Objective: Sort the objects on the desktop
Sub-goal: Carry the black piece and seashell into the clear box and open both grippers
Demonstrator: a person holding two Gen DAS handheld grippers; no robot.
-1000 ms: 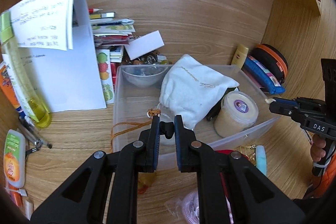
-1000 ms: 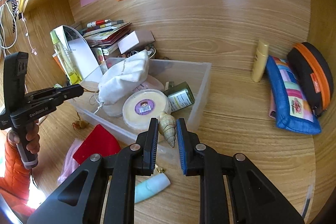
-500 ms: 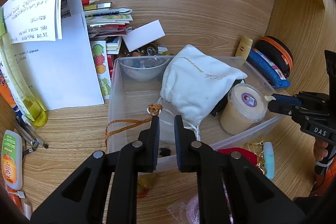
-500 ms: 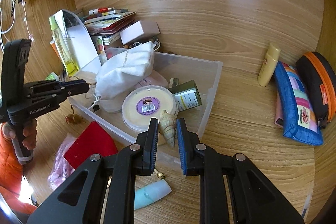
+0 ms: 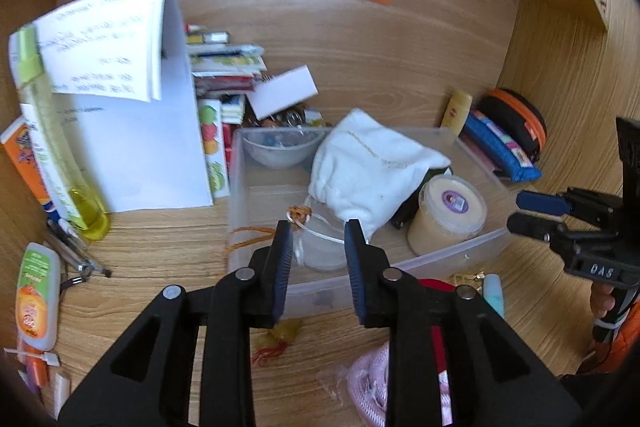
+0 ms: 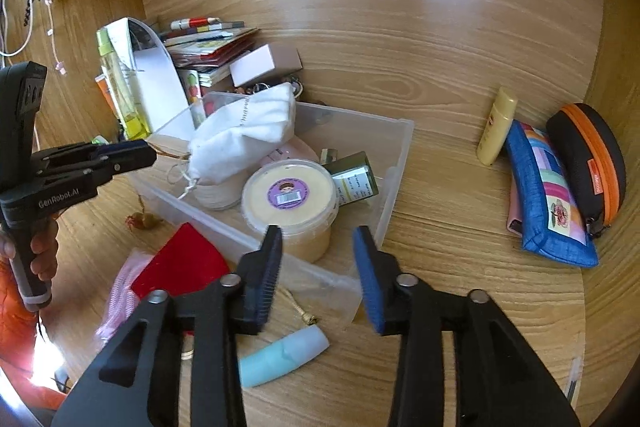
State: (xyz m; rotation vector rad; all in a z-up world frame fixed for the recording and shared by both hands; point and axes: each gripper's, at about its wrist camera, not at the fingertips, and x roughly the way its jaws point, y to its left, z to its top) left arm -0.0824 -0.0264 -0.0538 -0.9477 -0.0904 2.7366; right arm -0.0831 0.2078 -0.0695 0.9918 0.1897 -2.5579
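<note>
A clear plastic bin [image 5: 460, 255] [image 6: 394, 183] sits on the wooden desk. It holds a white drawstring pouch [image 5: 372, 167] [image 6: 244, 135], a cream tub with a purple label [image 5: 448, 211] [image 6: 290, 199], a clear bowl [image 5: 278, 147] and a green box [image 6: 354, 179]. My left gripper [image 5: 316, 227] is open and empty over the bin's near wall, by an orange cord charm [image 5: 298, 217] draped over the rim. My right gripper [image 6: 318, 235] is open and empty above the bin's near corner. The shell it held is out of sight.
A red pouch [image 6: 180, 263], pink mesh bag [image 6: 120, 291], teal tube [image 6: 284, 357] and yellow tassel charm [image 5: 280, 335] lie before the bin. Papers [image 5: 132, 115], books and bottles [image 5: 52, 155] stand at left. A yellow bottle [image 6: 496, 131], blue pouch [image 6: 548, 195] and black-orange case [image 6: 588, 155] lie at right.
Both grippers have opened. The right one let go of the shell, which no longer shows. The left one released the orange cord charm, which now hangs over the bin rim.
</note>
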